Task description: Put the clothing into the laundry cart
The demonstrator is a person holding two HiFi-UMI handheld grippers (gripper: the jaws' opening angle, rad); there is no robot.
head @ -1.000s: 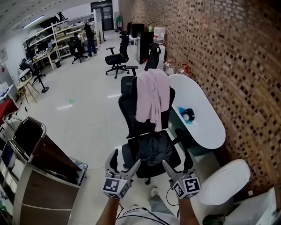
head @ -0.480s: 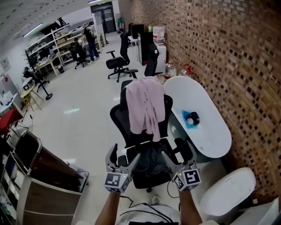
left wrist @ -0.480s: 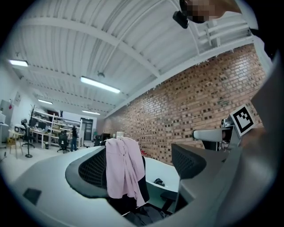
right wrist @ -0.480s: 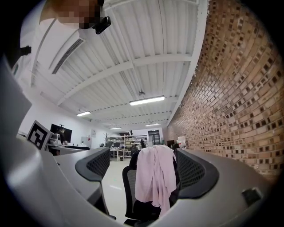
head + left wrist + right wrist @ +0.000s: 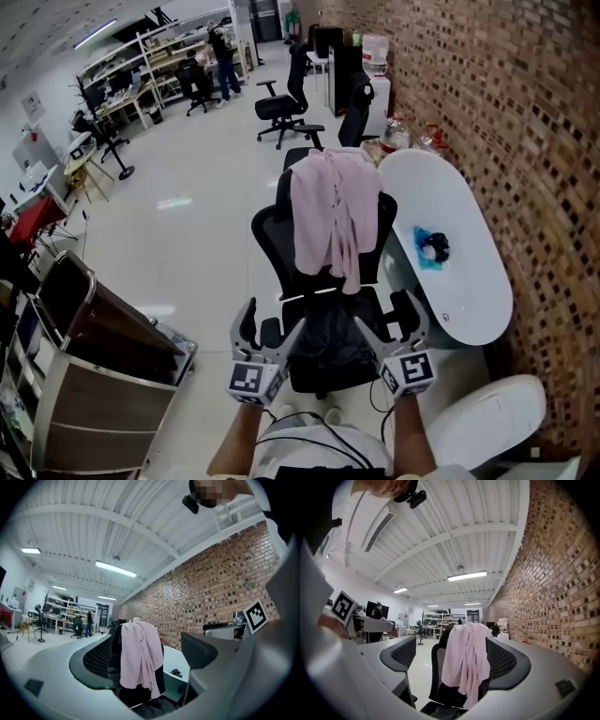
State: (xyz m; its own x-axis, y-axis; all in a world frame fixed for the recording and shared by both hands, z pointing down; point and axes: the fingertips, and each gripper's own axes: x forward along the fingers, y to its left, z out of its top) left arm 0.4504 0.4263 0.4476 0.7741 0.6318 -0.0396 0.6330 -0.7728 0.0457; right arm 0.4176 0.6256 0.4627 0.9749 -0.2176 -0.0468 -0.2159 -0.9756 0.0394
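So far: nothing has been delivered, by my reading; both garments lie on the chair and neither gripper holds anything.
Laundry cart (image 5: 105,398): far left of the head view, a metal frame with brown sides. Its mouth is dark and no clothing shows in it.
Left gripper (image 5: 272,323): jaws spread wide with nothing between the pads, held level near the front of the chair seat.
Dark garment (image 5: 328,330): crumpled on the seat of the office chair (image 5: 272,246). In the head view it lies between the two grippers, and neither touches it.
Pink garment (image 5: 330,211): draped over the chair's backrest and hanging down its front, well beyond both pairs of jaws.
Right gripper (image 5: 386,319): jaws likewise apart and empty, alongside the left one.
White table (image 5: 469,291): right of the chair, along the brick wall (image 5: 525,112). A small blue and dark object (image 5: 431,248) lies on it, too small to identify.
Left to do: essentially everything. Each garment needs to be grasped, carried across to the cart on the left and dropped in.
Writing: none legible. The gripper cubes carry black-and-white square markers, not text, and anything on the far shelves is too small to read.
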